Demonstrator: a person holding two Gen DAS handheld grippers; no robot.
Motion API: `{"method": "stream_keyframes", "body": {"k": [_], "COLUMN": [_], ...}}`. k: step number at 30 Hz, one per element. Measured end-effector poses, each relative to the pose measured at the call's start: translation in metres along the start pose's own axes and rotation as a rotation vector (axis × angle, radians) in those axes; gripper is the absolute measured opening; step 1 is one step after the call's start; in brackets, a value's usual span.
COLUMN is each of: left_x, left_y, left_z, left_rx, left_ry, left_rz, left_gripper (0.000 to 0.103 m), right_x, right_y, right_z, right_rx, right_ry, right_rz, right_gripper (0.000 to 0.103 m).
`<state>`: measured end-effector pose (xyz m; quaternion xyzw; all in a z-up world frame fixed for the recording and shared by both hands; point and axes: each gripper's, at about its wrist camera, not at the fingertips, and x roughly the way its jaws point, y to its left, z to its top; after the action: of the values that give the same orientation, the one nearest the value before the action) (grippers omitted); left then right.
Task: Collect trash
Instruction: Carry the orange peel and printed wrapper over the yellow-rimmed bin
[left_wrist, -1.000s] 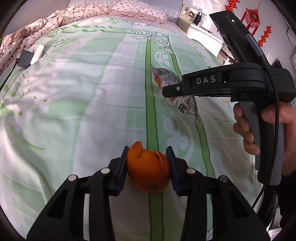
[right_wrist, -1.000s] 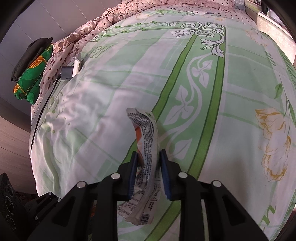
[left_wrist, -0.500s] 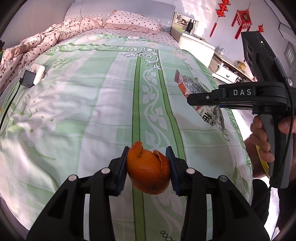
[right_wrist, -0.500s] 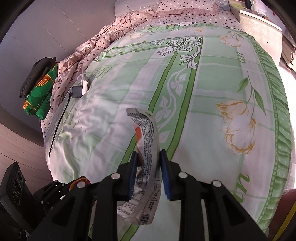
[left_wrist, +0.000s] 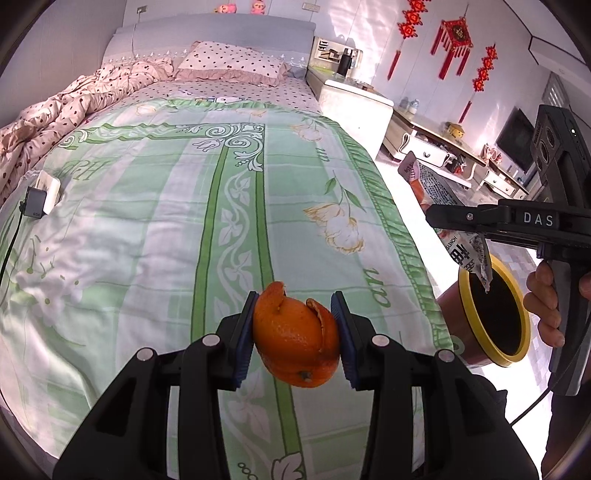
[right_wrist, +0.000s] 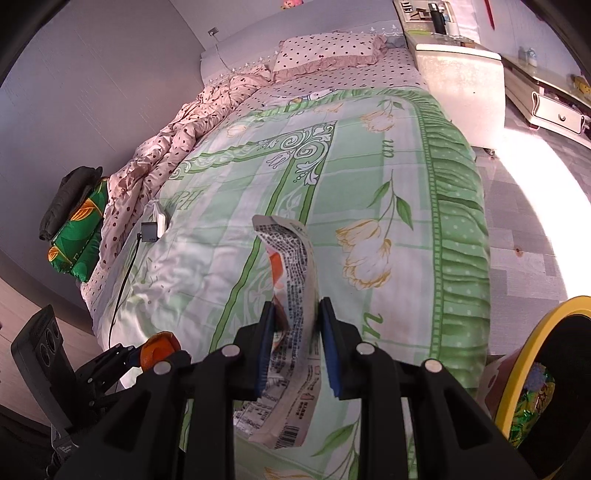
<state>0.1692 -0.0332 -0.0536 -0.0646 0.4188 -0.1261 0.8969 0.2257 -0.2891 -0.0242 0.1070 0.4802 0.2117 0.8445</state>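
The left gripper (left_wrist: 295, 334) clamps an orange peel (left_wrist: 295, 341), the right gripper (right_wrist: 298, 343) a wrapper (right_wrist: 291, 295), whose lower end hides part of the frame-cut bin (left_wrist: 480, 332).

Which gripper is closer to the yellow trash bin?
Right. The right gripper holds the snack wrapper just above the yellow trash bin; the left gripper, clamping orange peel, is over the bed.

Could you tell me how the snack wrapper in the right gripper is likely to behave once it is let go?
Probably floppy: the snack wrapper bends and droops either side of the right gripper. It looks empty and flattened, so likely light, and it may flutter rather than drop straight.
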Motion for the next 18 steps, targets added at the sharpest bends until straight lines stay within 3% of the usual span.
{"method": "stream_keyframes", "body": {"k": [18], "left_x": [0.017], "left_y": [-0.174], "left_z": [0.051], "left_rx": [0.191], "left_ry": [-0.005], "left_rz": [-0.156], "left_gripper": [0.037], "right_x": [-0.137], "right_y": [-0.130], "right_z": [-0.024], "right_rx": [0.179], "right_ry": [-0.191], "right_rz": [-0.134], "right_gripper": [0.023]}}
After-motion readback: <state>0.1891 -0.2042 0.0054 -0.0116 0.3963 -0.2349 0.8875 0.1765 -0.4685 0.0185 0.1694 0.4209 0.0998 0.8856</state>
